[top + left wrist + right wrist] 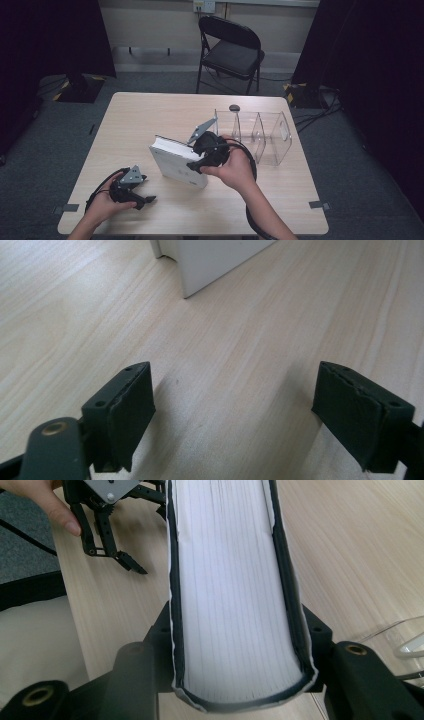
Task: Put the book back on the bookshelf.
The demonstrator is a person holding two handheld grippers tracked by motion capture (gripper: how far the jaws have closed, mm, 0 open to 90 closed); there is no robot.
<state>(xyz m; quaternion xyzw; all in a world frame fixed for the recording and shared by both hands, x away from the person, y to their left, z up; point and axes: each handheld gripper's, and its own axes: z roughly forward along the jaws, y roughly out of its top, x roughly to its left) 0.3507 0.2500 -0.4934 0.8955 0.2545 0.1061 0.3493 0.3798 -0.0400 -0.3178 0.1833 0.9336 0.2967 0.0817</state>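
Note:
A thick white book (176, 162) stands on edge in the middle of the table, and its lower corner (210, 262) seems to rest on the wood. My right gripper (196, 165) is shut on the book, one jaw pressed against each cover. The page edge (232, 590) runs up between those jaws. My left gripper (145, 200) lies low near the table's front left, held in a hand, apart from the book. Its jaws stand wide open over bare wood (235, 390), with nothing between them. It also appears in the right gripper view (107, 510).
A clear plastic organiser (260, 132) with several upright dividers stands just right of the book. A small dark round object (234, 107) lies behind it. A black folding chair (230, 50) stands beyond the table's far edge. Bare tabletop (130, 125) stretches left of the book.

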